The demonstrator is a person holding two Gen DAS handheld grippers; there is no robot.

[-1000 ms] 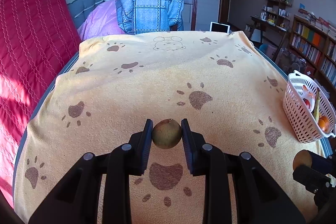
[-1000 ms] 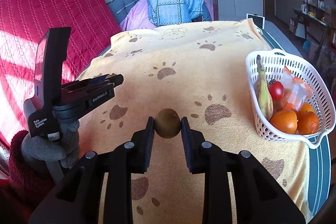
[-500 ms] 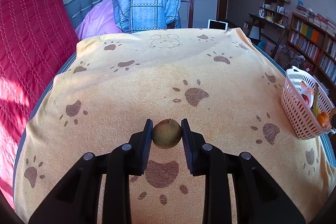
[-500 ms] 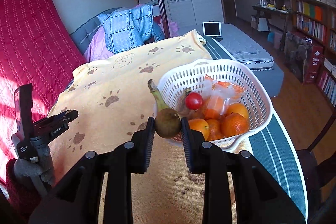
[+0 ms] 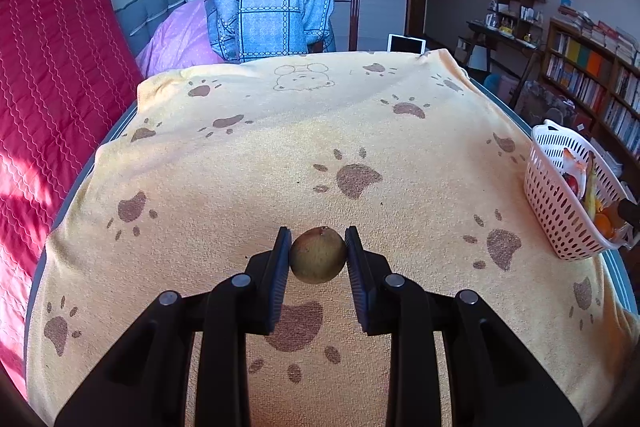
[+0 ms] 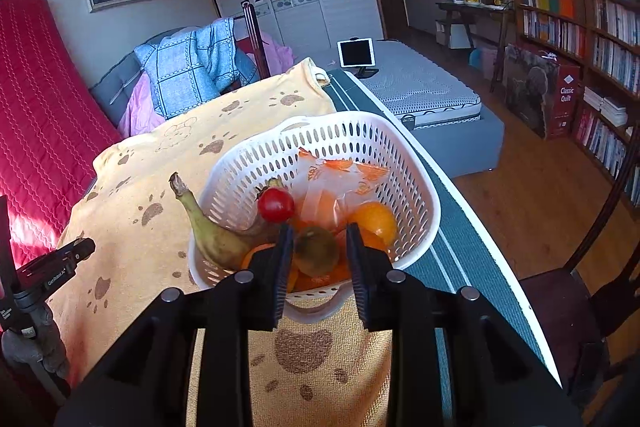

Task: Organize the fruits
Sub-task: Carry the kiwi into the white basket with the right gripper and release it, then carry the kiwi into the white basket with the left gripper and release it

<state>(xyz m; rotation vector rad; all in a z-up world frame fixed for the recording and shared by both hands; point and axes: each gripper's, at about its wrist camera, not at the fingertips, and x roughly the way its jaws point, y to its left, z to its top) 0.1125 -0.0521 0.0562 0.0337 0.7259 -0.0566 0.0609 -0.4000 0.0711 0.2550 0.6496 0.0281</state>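
In the right wrist view the basket [image 6: 400, 163] has its near rim hidden behind the right claw [image 6: 318, 251], and the oranges [image 6: 374, 221] under the brown fruit [image 6: 316, 255] are mostly covered. The banana [image 6: 208, 227] runs out of sight behind the left finger. What the plastic bag [image 6: 332, 187] holds is unclear. The left claw [image 6: 52, 267] is cut off by the picture's left edge. In the left wrist view the basket's [image 5: 560, 203] contents are too small to tell apart.
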